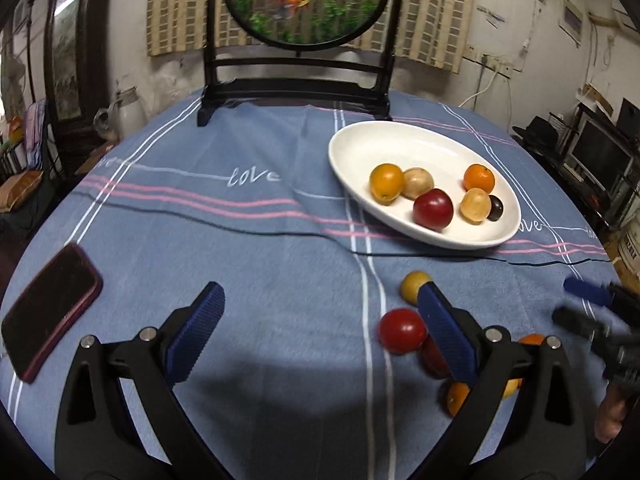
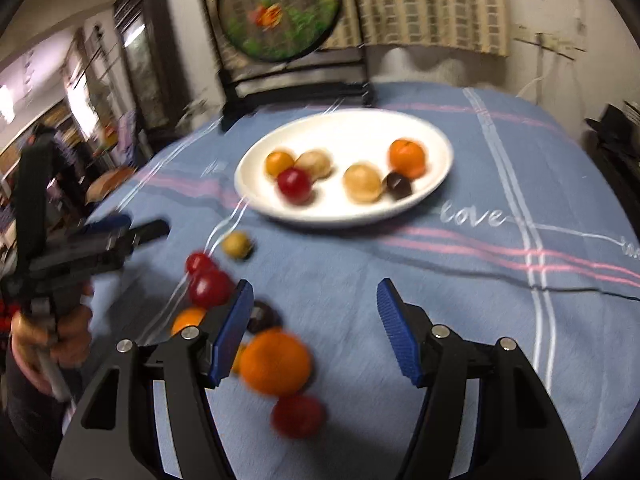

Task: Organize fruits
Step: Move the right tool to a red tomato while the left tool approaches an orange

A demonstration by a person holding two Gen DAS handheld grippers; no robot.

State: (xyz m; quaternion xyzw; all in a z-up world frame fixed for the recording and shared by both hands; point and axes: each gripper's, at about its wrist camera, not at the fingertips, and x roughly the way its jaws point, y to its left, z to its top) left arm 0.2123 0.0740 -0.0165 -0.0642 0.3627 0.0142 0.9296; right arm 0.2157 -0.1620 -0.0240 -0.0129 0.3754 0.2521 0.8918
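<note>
Left hand-held gripper point(image 1: 320, 300) jaws spread wide, right hand-held gripper point(image 2: 316, 296) jaws spread wide, both empty

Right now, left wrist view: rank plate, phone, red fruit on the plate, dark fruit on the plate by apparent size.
1. plate
2. phone, though it lies nearer the camera, so that inflates it
3. red fruit
4. dark fruit, partly hidden behind a tan one

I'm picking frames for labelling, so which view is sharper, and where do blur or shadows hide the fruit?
Left wrist view: sharp on the white oval plate and its fruit; only the right gripper smears at the edge, and a soft shadow falls between the left gripper's jaws. Right wrist view: motion-blurred throughout, worst on the large orange and the red fruit in shadow.
</note>
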